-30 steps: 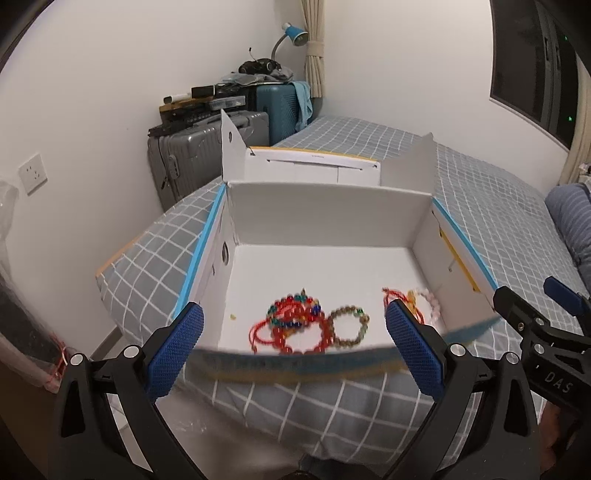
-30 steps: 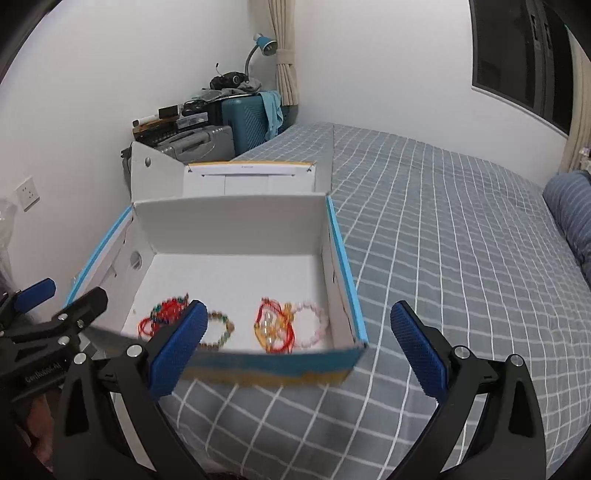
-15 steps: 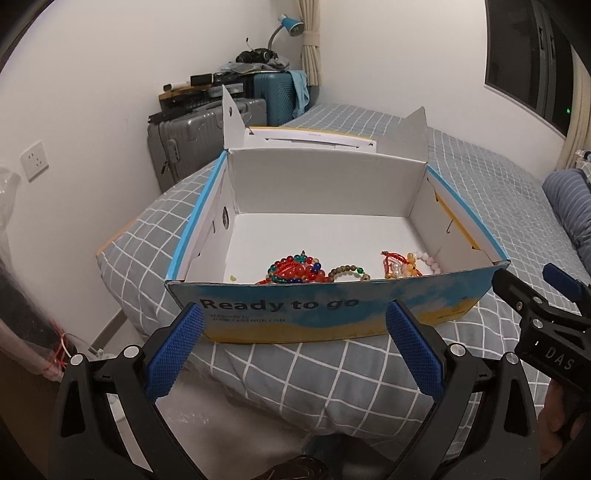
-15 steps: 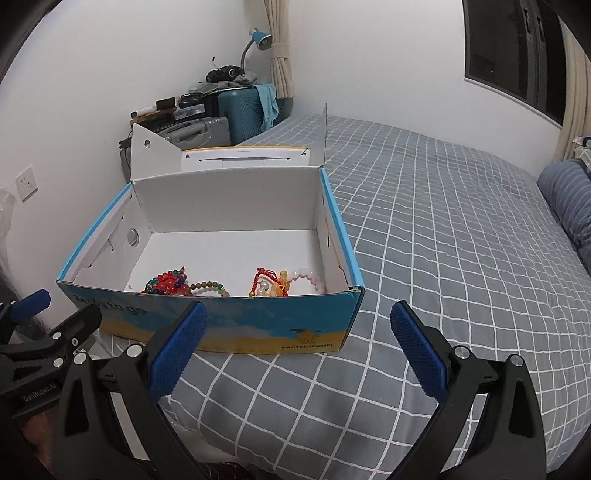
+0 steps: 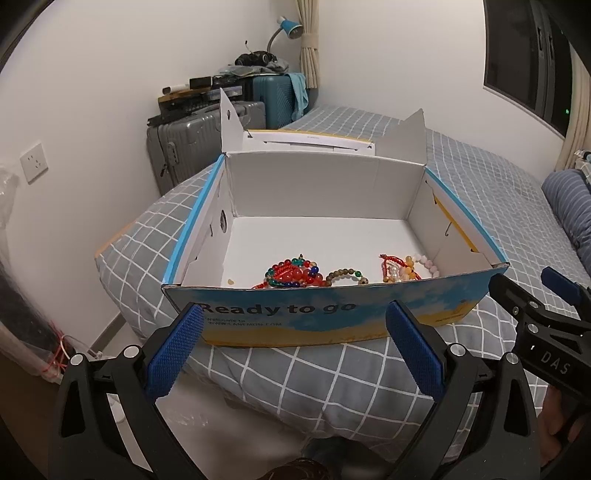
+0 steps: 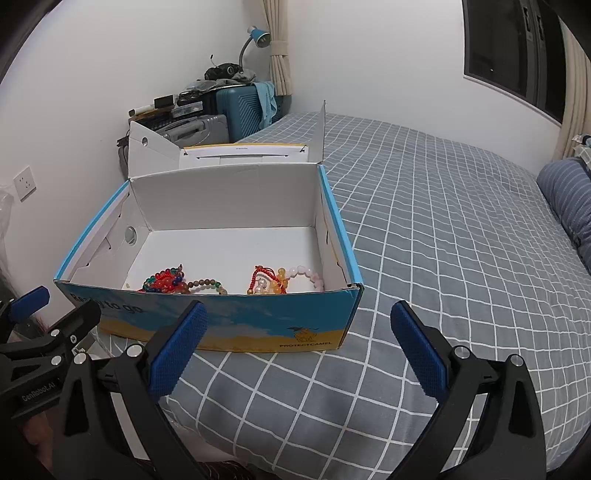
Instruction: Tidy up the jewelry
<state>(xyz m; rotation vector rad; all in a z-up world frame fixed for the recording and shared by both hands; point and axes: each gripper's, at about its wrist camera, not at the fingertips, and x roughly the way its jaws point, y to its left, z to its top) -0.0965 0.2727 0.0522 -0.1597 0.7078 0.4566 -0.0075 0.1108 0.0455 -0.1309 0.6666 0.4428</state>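
Open cardboard box [image 5: 325, 314] resting on bed [image 6: 461, 229] near its foot corner, lid flaps folded back and upright at far side. Front wall printed blue and yellow, lettered "Ready to go" in left wrist view, "PROTECTCAMEL" in right wrist view. Interior white.

Jewelry lying on box floor, close against front wall, in two groups:
- Left group: cluster of red, green and blue beaded bracelets [image 5: 293, 275], touching a brown-and-green beaded bracelet [image 5: 345, 276] on its right.
- Right group: red-corded bracelet with orange and pale beads [image 5: 397, 267], touching or overlapping a pink beaded bracelet [image 5: 428, 264] nearest the right wall.
- Lower portions of all pieces hidden behind front wall; exact count not determinable.
- Small yellowish speck [image 5: 231, 281] on floor left of left group.

Left gripper [image 5: 295, 354]: fingers [image 5: 173, 356] spread wide, released, grasping nothing. Positioned in front of box, outside front wall, apart from jewelry.

Right gripper [image 6: 297, 349]: fingers [image 6: 419, 356] spread wide, released, grasping nothing. Positioned in front of box's right front corner, above bed cover. Each gripper visible at edge of the other's view.

Surroundings: grey suitcase [image 5: 192, 147] and teal suitcase [image 5: 275, 99] against wall beyond bed corner, miscellaneous items stacked on top, blue lamp [image 5: 290, 27] above. Wall socket [image 5: 33, 162] at left. Striped pillow [image 6: 569, 206] at far right of bed.
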